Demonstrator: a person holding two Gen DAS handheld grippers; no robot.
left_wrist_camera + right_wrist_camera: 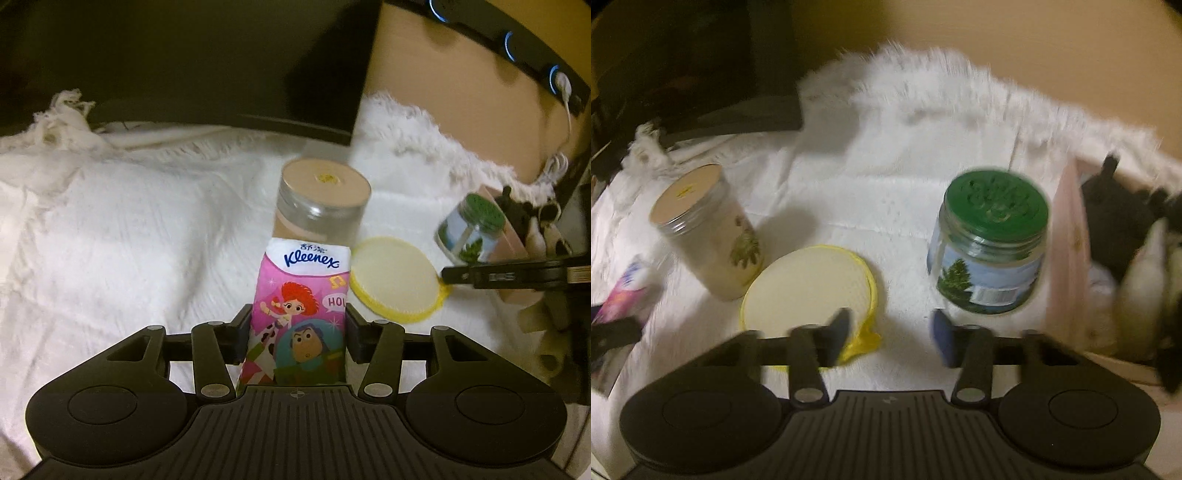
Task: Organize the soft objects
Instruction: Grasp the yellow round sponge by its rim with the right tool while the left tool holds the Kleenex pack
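My left gripper [298,332] is shut on a pink Kleenex tissue pack [299,314] with cartoon figures, held above the white fluffy cloth [129,229]. The pack shows blurred at the left edge of the right wrist view [626,291]. A round pale pad with a yellow rim [397,278] lies on the cloth; in the right wrist view it [809,288] sits just ahead of my right gripper [892,336], which is open and empty, its left finger over the pad's edge. A pink box [1067,251] at right holds black and white plush toys [1137,266].
A tall clear jar with a tan lid [705,229] stands left of the pad. A green-lidded jar with a tree label [986,251] stands right of it. A dark object [221,62] lies behind the cloth. A power strip with blue lights [517,48] hangs on the wall.
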